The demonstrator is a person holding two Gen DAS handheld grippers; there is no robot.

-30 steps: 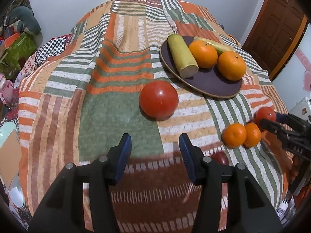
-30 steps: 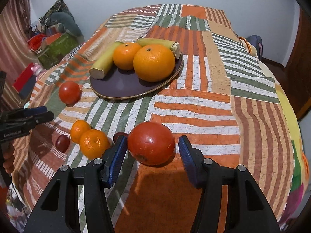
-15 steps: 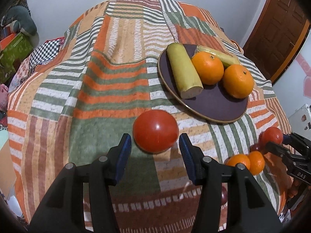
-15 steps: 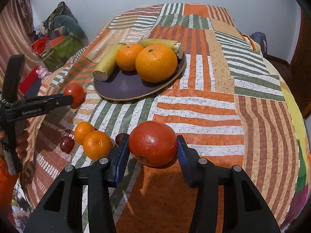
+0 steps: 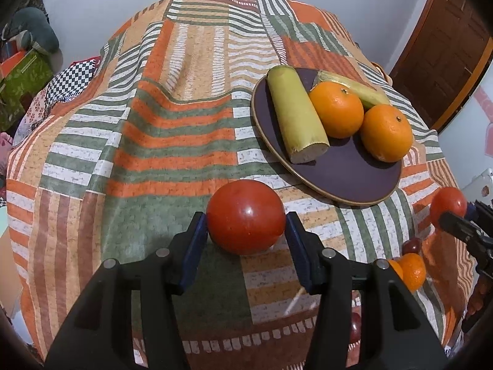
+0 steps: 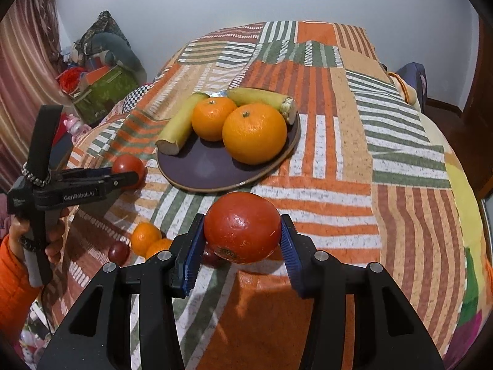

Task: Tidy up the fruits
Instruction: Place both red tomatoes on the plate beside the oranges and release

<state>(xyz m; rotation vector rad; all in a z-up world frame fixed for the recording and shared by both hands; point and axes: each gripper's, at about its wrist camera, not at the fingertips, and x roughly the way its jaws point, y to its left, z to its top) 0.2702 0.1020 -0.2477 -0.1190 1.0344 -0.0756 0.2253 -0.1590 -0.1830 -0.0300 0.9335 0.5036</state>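
A dark round plate point(image 5: 354, 178) on the striped cloth holds two oranges point(image 5: 336, 109) and two pale green cut fruits point(image 5: 295, 114). My left gripper point(image 5: 245, 234) stands open around a red tomato point(image 5: 245, 216) that rests on the cloth; its right pad looks a little apart from the fruit. My right gripper point(image 6: 242, 232) is shut on a second red-orange tomato point(image 6: 242, 226), which is gripped by both pads just in front of the plate point(image 6: 209, 166). The left gripper also shows in the right wrist view point(image 6: 123, 175).
Two small mandarins point(image 6: 148, 240) and small dark red fruits point(image 6: 118, 251) lie on the cloth between the grippers. The cloth point(image 5: 172, 141) drops off at its edges. Boxes and clutter point(image 6: 98, 89) stand on the floor to the left.
My left gripper moved forward until the tomato sits between its fingers. My right gripper closed on its tomato and moved it a little toward the plate.
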